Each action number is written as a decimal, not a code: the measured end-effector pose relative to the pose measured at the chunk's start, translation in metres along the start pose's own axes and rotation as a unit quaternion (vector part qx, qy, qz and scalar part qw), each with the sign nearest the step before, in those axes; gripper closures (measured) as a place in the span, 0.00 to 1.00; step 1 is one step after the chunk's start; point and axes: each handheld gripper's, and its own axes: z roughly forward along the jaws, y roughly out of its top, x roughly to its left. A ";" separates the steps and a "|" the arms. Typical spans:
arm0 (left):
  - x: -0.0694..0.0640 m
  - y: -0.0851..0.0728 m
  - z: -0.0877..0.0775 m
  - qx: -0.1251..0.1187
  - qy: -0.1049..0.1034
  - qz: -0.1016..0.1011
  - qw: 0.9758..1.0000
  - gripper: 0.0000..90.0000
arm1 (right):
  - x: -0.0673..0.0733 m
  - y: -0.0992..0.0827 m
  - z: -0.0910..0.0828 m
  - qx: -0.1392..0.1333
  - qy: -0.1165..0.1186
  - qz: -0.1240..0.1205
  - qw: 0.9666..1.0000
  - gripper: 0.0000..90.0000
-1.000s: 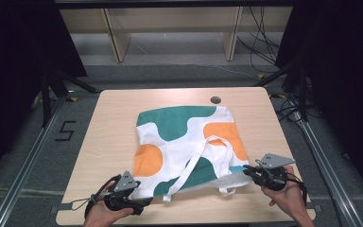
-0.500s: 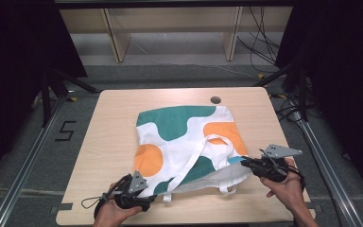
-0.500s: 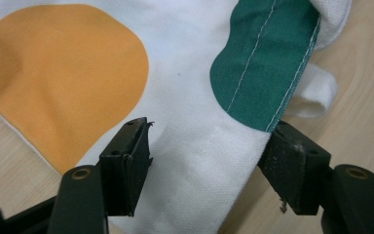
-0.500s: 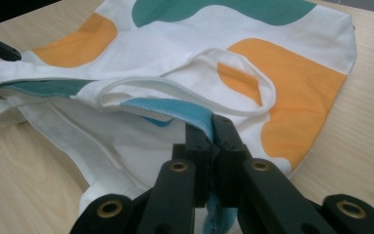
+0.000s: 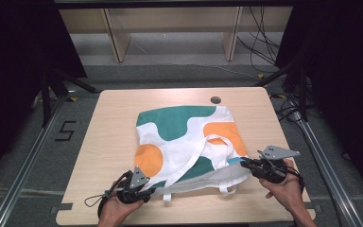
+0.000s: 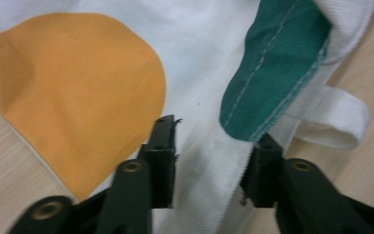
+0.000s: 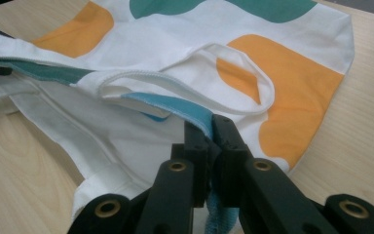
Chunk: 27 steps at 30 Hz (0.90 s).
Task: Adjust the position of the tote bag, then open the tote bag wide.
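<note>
A: Status? Tote bag (image 5: 189,144) lies flat mid-table (image 5: 113,118), mouth edge at the near side, handles (image 5: 217,144) flopped across it.

B: Right gripper (image 7: 213,127) is clamped tight on the near-right corner of the mouth, pinching the blue-green hem (image 7: 175,108). Solid hold as far as I can see.

A: Left one?

B: Left gripper (image 6: 209,156) is at the near-left corner. Jaws have just been closing, now half-narrow, with white cloth and the green hem edge (image 6: 268,83) between them. Pads aren't visibly pressing yet, so not a grip.

A: Risks?

B: Main one, my read: the left straddles a fold, so it may catch both layers, or only the lower white one. Then the mouth won't open when the hands part.

A: And the small white loop (image 6: 333,119) just right of the left jaws?

B: Close enough to snag if the hand drifts right while closing. Pulling that lifts a strap, not the rim.

A: Right side?

B: It holds a thin strip near the jaw tips. A sharp tug from the left could slip the hem out. Also, uneven lift would drag the bag toward the near table edge.
</note>
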 end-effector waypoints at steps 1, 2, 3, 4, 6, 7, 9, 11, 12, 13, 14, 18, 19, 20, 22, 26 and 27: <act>0.000 0.000 0.000 0.000 0.000 0.000 1.000 0.75 | 0.000 0.000 0.000 0.000 0.000 0.000 1.000 0.96; 0.002 0.000 -0.004 -0.005 -0.008 0.003 1.000 0.82 | -0.001 -0.001 0.001 0.001 -0.004 -0.015 1.000 0.96; 0.002 0.000 -0.004 -0.005 -0.008 0.003 1.000 0.85 | 0.000 -0.001 0.001 0.006 -0.004 -0.007 1.000 0.96; 0.006 0.000 -0.008 0.005 -0.015 0.022 1.000 0.88 | 0.001 -0.002 0.001 0.004 -0.006 -0.010 1.000 0.96; 0.005 0.000 -0.007 -0.010 -0.020 0.010 1.000 0.92 | 0.001 -0.002 0.002 0.013 -0.003 -0.019 1.000 0.96; 0.007 0.000 -0.009 0.003 -0.022 0.025 0.999 0.92 | 0.001 -0.002 0.002 0.013 -0.003 -0.019 1.000 0.96; 0.005 0.001 -0.008 -0.022 -0.028 -0.003 0.999 0.93 | 0.001 -0.004 0.004 0.014 -0.015 -0.033 0.999 0.97; 0.006 0.002 -0.011 -0.023 -0.028 -0.004 0.999 0.95 | 0.004 -0.004 0.005 0.018 -0.004 -0.029 0.999 0.97; 0.007 0.004 -0.014 -0.029 -0.037 -0.007 0.999 0.95 | 0.003 -0.005 0.005 0.022 -0.006 -0.029 0.999 0.97; 0.007 0.004 -0.014 -0.029 -0.037 -0.007 0.999 0.95 | 0.003 -0.005 0.005 0.022 -0.006 -0.029 0.999 0.97; 0.007 0.006 -0.016 -0.038 -0.037 -0.016 0.998 0.95 | 0.003 -0.005 0.005 0.022 -0.005 -0.030 0.999 0.97; 0.010 0.010 -0.023 -0.040 -0.035 -0.004 0.999 0.96 | 0.003 -0.005 0.004 0.024 -0.003 -0.035 0.999 0.97; 0.009 0.011 -0.025 -0.044 -0.039 -0.005 0.998 0.96 | 0.003 -0.004 0.002 0.018 -0.007 -0.037 0.999 0.97; 0.009 0.014 -0.029 -0.047 -0.038 -0.003 0.998 0.96 | 0.004 -0.002 0.000 0.019 -0.008 -0.035 0.999 0.98; 0.010 0.017 -0.033 -0.054 -0.037 -0.003 0.998 0.96 | 0.005 0.001 -0.002 0.019 -0.005 -0.028 0.999 0.98; 0.010 0.024 -0.043 -0.060 -0.035 -0.004 0.998 0.96 | 0.003 0.007 -0.008 0.005 -0.009 -0.039 0.999 0.98; 0.010 0.027 -0.047 -0.066 -0.038 -0.007 0.997 0.96 | 0.003 0.010 -0.010 0.005 -0.006 -0.043 0.999 0.98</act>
